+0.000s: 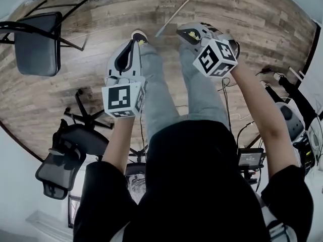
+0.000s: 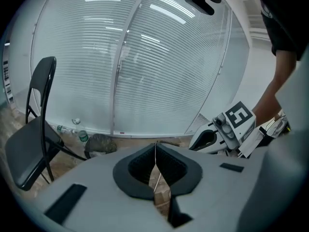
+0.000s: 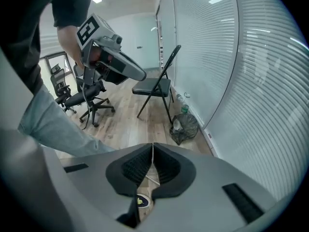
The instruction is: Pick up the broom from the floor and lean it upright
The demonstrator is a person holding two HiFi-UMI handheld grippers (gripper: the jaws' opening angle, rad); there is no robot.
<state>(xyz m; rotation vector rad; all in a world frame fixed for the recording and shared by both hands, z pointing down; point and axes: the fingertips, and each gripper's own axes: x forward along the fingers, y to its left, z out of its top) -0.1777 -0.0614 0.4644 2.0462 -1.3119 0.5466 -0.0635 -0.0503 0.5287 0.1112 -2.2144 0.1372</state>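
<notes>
Both steps remain: left gripper (image 1: 132,43) and right gripper (image 1: 185,33), jaws clenched empty, hover near the broom (image 1: 177,13) lying on the floor (image 1: 101,24).

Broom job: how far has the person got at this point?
Nothing looks done: the broom lies on the wooden floor, just past the person's shoe. In hand: nothing; the left claw and right claw are both shut and empty. Left: open a claw, grasp the handle, lift it and lean it upright.
</notes>
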